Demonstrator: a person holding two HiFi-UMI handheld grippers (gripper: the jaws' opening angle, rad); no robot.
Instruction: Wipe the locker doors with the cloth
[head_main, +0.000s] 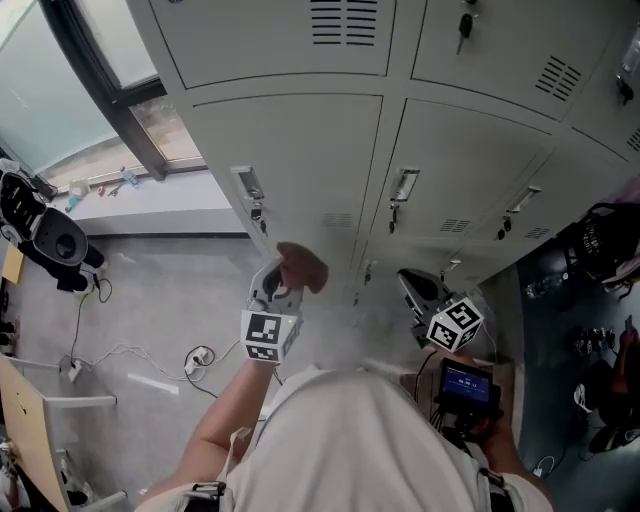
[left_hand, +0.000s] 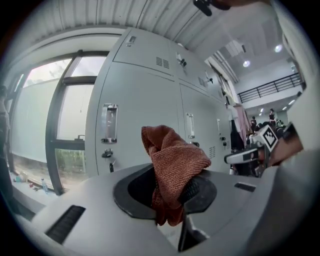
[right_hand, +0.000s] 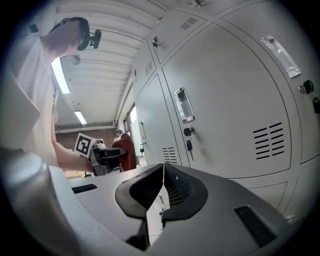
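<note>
Cloth (left_hand: 172, 165) was pinched in our left gripper (head_main: 281, 284), bunched near a locker door (head_main: 290, 170). Our right gripper (head_main: 418, 293) was closed on nothing, well apart from the left gripper.

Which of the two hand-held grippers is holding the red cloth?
The left gripper, whose jaws are shut on the rust-red cloth. The right gripper is shut too, but with nothing between its jaws.

Locker room: grey metal lockers (head_main: 290, 150)

head view steeply down; both gripper views close, toward shared lockers (head_main: 290, 160)
</note>
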